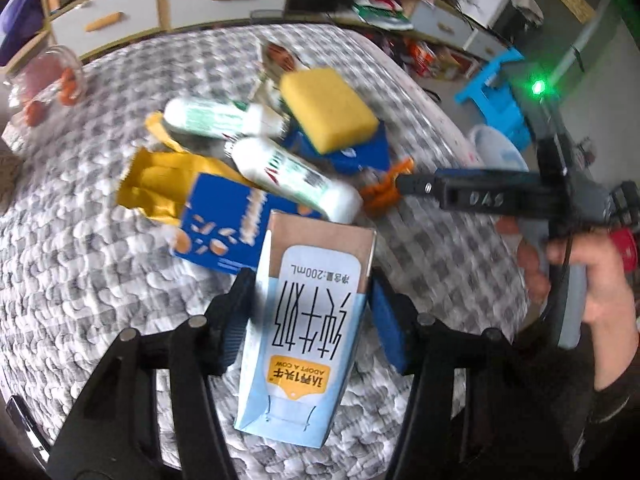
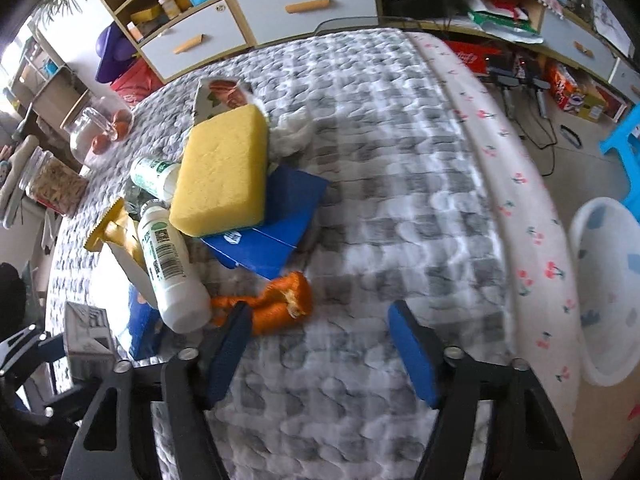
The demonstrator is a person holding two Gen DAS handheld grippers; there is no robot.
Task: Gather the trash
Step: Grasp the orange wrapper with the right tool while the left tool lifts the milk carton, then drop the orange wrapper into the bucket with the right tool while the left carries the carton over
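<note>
My left gripper (image 1: 310, 312) is shut on a light blue milk carton (image 1: 308, 320), held above the table. It also shows at the left edge of the right wrist view (image 2: 86, 340). Behind it lies a trash pile: a yellow sponge (image 1: 328, 110) on a blue box (image 1: 352, 152), two white bottles (image 1: 296, 178) (image 1: 220, 118), a blue-and-gold snack box (image 1: 216, 220) and orange peel (image 1: 384, 190). My right gripper (image 2: 320, 344) is open and empty, just right of the orange peel (image 2: 276, 304). The sponge (image 2: 224, 172), blue box (image 2: 276, 224) and a bottle (image 2: 172, 268) lie beyond it.
The table wears a grey checked quilted cloth (image 2: 400, 160). Glass jars (image 2: 100, 128) stand at its far left. A white bin (image 2: 608, 296) sits on the floor to the right, near a blue stool (image 1: 496, 92). Cabinets with drawers (image 2: 304, 4) line the back.
</note>
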